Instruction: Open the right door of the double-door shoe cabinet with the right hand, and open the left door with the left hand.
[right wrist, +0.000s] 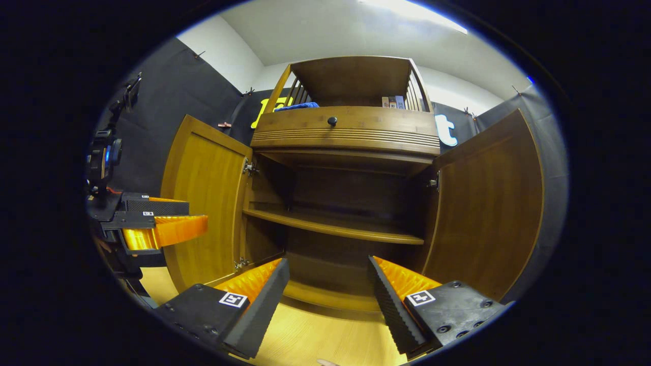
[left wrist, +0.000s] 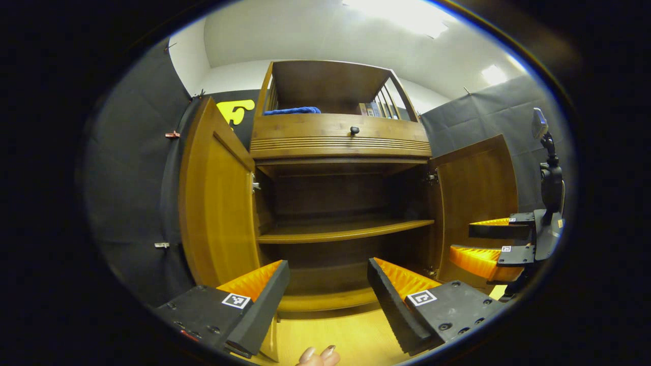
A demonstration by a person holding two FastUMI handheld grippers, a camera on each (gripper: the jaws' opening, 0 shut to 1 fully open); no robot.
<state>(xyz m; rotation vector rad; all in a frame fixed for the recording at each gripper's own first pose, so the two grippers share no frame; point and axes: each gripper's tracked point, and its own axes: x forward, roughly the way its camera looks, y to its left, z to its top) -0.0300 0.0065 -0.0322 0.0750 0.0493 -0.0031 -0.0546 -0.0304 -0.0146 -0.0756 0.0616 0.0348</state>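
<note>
Now both doors of the tall brown wooden shoe cabinet [right wrist: 346, 168] stand wide open, straight in front of the two grippers. Its left wooden door [left wrist: 216, 203] is swung out to one side and its right wooden door [right wrist: 485, 203] to the other, so the dark inside and the middle wooden shelf [right wrist: 335, 227] are easy to see. I think the job is done. These doors look stiff and hard and fairly light, turning on small metal hinges [right wrist: 248, 166] at the inner edges. I see no handle from here, so the free outer edge looks like the best place to hold. The left gripper [left wrist: 328, 282] is held low, above the pale wooden floor [left wrist: 335, 335], pointing into the cabinet with its fingers apart and nothing between them. The right gripper [right wrist: 328, 282] is held the same way, also spread wide and empty. Fingertips [left wrist: 318, 356] of the person peek in below.
</note>
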